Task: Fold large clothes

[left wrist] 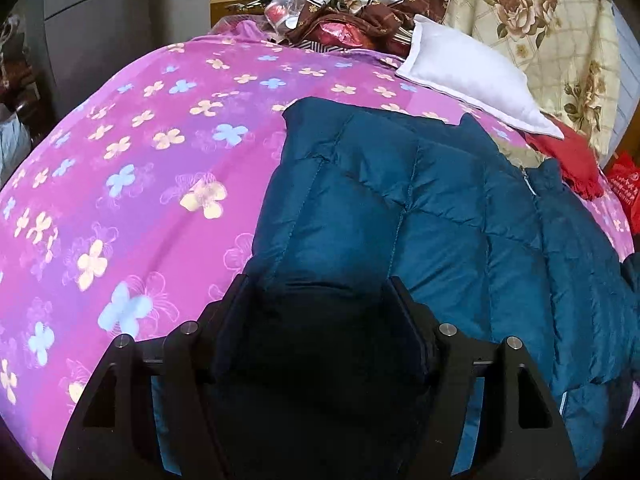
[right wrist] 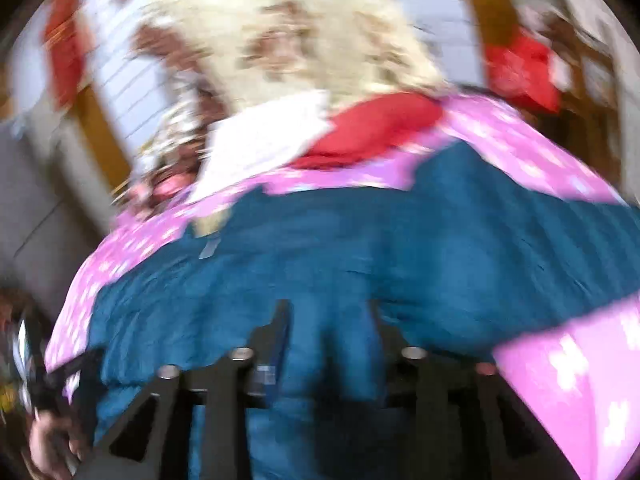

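My left claw (left wrist: 316,292) is clamped on a padded fold of the blue jacket (left wrist: 432,208), spread centre-right on the pink bed (left wrist: 120,160). Right claw (right wrist: 328,316) has jacket between its jaws; grip unclear. Folding barely begun.

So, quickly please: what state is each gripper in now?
Left gripper: closed on the blue jacket.
Right gripper: jacket between its fingers; grip cannot be told.
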Demonstrator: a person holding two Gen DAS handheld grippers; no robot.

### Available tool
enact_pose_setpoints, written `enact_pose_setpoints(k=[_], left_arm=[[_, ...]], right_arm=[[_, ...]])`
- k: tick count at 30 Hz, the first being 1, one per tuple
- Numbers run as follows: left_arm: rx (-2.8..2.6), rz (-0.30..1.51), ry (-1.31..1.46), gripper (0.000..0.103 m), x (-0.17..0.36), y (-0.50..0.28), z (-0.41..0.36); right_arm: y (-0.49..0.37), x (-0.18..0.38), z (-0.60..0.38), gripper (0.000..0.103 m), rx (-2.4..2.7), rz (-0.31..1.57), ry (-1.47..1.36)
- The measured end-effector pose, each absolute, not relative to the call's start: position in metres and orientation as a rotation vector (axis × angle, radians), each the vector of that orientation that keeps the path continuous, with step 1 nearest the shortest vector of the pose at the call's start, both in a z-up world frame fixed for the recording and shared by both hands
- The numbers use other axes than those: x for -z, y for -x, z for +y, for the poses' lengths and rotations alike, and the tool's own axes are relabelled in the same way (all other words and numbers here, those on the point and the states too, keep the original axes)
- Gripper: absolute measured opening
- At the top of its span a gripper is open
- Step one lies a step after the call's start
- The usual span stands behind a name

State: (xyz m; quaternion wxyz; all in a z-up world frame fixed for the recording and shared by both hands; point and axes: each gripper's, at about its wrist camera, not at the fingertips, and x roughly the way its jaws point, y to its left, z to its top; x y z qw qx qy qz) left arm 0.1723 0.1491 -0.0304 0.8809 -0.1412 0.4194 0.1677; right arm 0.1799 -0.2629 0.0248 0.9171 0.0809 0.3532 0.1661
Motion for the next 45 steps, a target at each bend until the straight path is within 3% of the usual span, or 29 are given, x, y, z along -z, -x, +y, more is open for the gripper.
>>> enact_pose_setpoints(k=[4,6,9,13,18,21,22,25,29,36,45], left_arm=[[-0.353,0.878,0.281,0.073,0.034,-0.173,0.146],[-0.351,0.886,0.272,0.077,0.035,-0.174,0.144],[-0.352,0.9,0.25,0.079,0.036,-0.176,0.141],[-0.341,0.899,0.268,0.079,0.037,-0.175,0.145],[-0.368,0.891,0.258,0.079,0.033,-0.173,0.143],[-0.388,0.836,0.252,0.079,0.017,-0.165,0.137],[-0.381,0.817,0.25,0.079,0.013,-0.163,0.135],[-0.365,0.881,0.222,0.079,0.026,-0.172,0.129],[-0.362,0.921,0.246,0.08,0.03,-0.174,0.132],[-0.366,0.854,0.281,0.08,0.007,-0.151,0.126],[-0.207,0.901,0.209,0.08,0.001,-0.121,0.072]], right_arm=[[-0.216,0.015,-0.242,0.05,-0.275,0.891,-0.061],[-0.219,0.03,-0.26,0.051,-0.27,0.889,-0.153],[-0.22,0.028,-0.265,0.051,-0.274,0.895,-0.161],[-0.218,0.031,-0.253,0.073,-0.297,0.894,-0.093],[-0.209,0.023,-0.252,0.073,-0.246,0.881,-0.059],[-0.194,-0.009,-0.245,0.074,-0.25,0.764,-0.066],[-0.188,-0.018,-0.237,0.076,-0.268,0.716,-0.049],[-0.188,-0.013,-0.205,0.098,-0.306,0.712,0.083],[-0.204,0.033,-0.214,0.098,-0.281,0.925,0.051],[-0.153,-0.039,-0.279,0.097,-0.132,0.653,-0.096],[-0.131,-0.022,-0.453,0.097,0.195,0.745,-0.227]])
